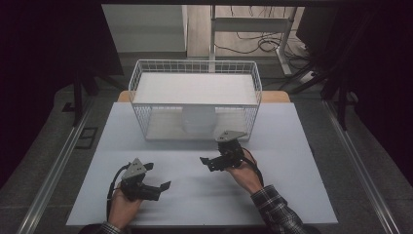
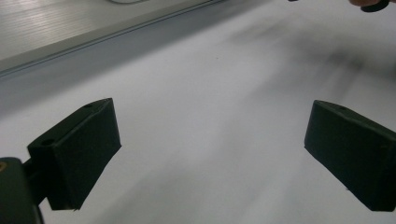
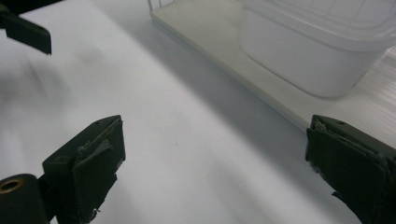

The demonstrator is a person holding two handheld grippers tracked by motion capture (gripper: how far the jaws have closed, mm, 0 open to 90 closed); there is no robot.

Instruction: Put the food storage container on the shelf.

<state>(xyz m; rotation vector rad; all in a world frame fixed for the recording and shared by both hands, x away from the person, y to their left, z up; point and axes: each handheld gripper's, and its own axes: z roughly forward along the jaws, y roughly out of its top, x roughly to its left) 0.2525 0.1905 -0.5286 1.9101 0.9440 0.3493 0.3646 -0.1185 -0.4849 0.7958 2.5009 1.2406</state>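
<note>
I see my left gripper (image 1: 163, 186) low over the near left part of the pale grey flat worktop (image 1: 292, 161), held in a hand (image 1: 124, 207) that comes in from the bottom edge. Its jaws stand wide apart with nothing between them; in the left gripper view they frame only bare worktop surface.

My right gripper (image 1: 204, 162) sits near the middle of the worktop, just in front of the white wire basket rack (image 1: 195, 100), in a hand (image 1: 246, 176) with a plaid sleeve (image 1: 280, 209) behind it. Its jaws point toward the left gripper and are spread wide, clamped on nothing. In the right gripper view the worn black pads (image 3: 95, 163) show at both lower corners with empty worktop between them.

The thing nearest the right gripper is a white round plastic container (image 1: 198, 122) that stands on the lower level of the rack, under the rack's white flat top shelf (image 1: 195, 87). In the right gripper view the container (image 3: 308, 56) sits on the rack's cream base board (image 3: 224, 46), up and to the right of the jaws and well apart from them; neither pad touches it. The two grippers are near each other but apart, with a stretch of bare worktop between their tips
</note>
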